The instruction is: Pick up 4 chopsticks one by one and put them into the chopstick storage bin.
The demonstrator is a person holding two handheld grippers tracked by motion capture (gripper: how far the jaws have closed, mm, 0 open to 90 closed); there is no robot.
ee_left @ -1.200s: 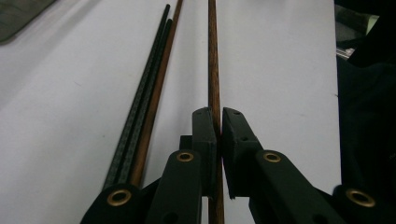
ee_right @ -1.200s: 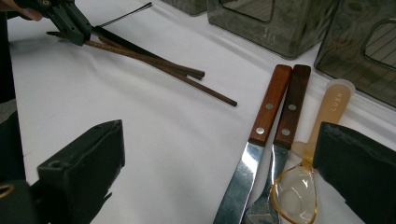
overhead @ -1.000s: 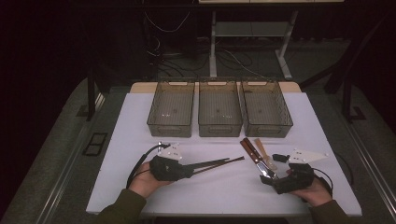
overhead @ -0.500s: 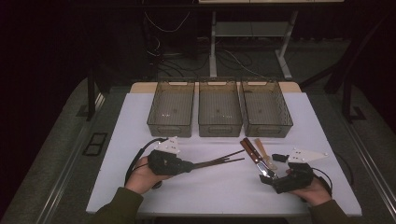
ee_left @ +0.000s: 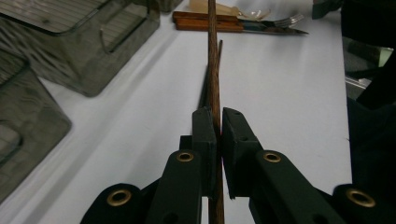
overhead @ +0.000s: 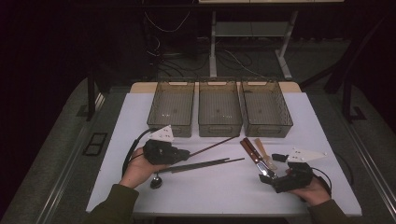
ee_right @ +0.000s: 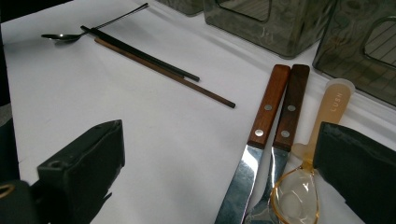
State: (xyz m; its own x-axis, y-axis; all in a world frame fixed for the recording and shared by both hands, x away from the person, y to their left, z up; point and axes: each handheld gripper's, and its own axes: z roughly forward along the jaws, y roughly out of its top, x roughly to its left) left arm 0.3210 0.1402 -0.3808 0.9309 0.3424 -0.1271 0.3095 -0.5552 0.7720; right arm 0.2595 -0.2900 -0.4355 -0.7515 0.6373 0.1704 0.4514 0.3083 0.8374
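Three bins (overhead: 220, 112) stand in a row at the far side of the white table (overhead: 215, 191). The left gripper (ee_left: 218, 123) has its jaws pinched narrow on a brown chopstick (ee_left: 213, 70), which runs straight out between the pads and away along the table; in the high view that chopstick (overhead: 215, 144) slants up toward the middle bin, lifted off the table at the held end. Just below it a dark chopstick (overhead: 201, 164) lies flat on the table, and a metal spoon (overhead: 156, 181) lies near the left hand (overhead: 140, 163). The right gripper (ee_right: 219, 186) hangs with its jaws spread wide and nothing between the pads, low over a knife (ee_right: 254, 140) and a fork (ee_right: 282, 140) with wooden handles lying side by side and touching. A clear amber spoon (ee_right: 317, 140) lies just beside the fork, its bowl next to the gripper's right-hand jaw. In the high view this cutlery sits in front of the right bin, near the right hand (overhead: 313, 191).
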